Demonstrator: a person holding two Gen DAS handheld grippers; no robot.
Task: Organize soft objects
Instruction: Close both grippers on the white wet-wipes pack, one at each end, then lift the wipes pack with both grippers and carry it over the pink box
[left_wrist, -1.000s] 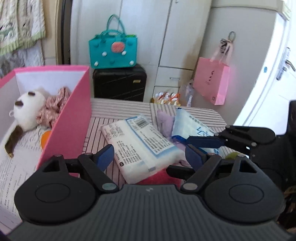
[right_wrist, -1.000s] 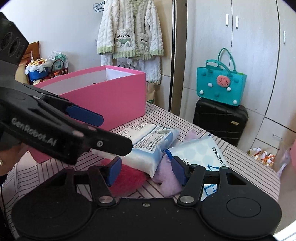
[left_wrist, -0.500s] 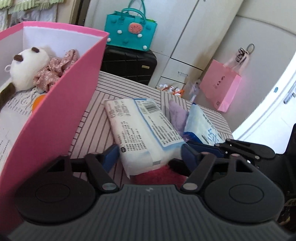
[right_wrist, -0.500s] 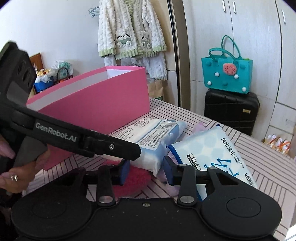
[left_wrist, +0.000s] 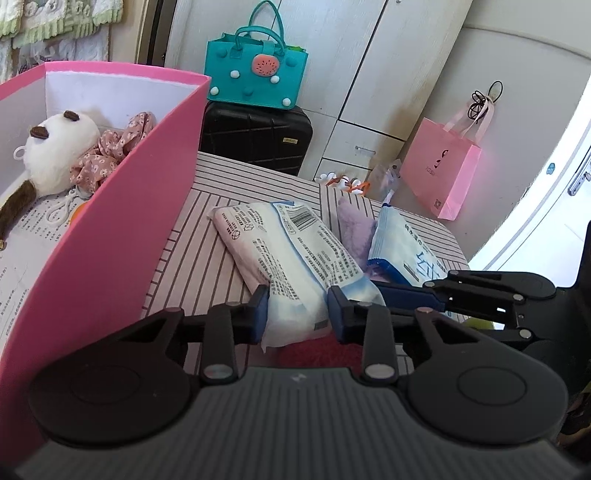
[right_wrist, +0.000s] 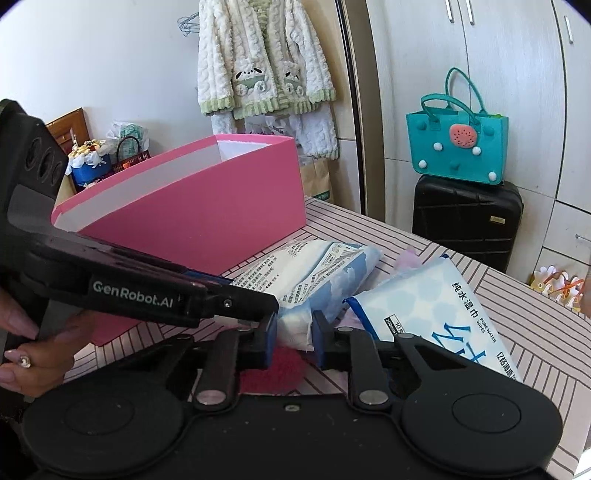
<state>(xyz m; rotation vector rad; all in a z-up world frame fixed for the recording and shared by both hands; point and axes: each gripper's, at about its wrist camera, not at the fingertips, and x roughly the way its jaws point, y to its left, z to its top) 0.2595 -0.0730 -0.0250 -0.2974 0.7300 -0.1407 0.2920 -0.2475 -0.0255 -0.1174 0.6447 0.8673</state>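
A white and blue tissue pack (left_wrist: 280, 254) lies on the striped table, over a red fuzzy item (left_wrist: 321, 352). My left gripper (left_wrist: 297, 314) has its jaws pressed on the pack's near end. My right gripper (right_wrist: 293, 330) also has its jaws pressed on that same pack (right_wrist: 314, 273), from the other side. A wet wipes pack (left_wrist: 406, 247) and a purple fuzzy item (left_wrist: 354, 229) lie just right of it. The pink box (left_wrist: 110, 206) on the left holds a panda plush (left_wrist: 55, 151) and a floral scrunchie (left_wrist: 107, 155).
A black suitcase (left_wrist: 255, 136) with a teal bag (left_wrist: 258, 70) stands behind the table. A pink paper bag (left_wrist: 439, 170) hangs at the right. In the right wrist view, a knit cardigan (right_wrist: 262, 59) hangs on the wall behind the box (right_wrist: 207, 206).
Both grippers moved in on the tissue pack and their jaws narrowed from wide open to pressing on its near end.
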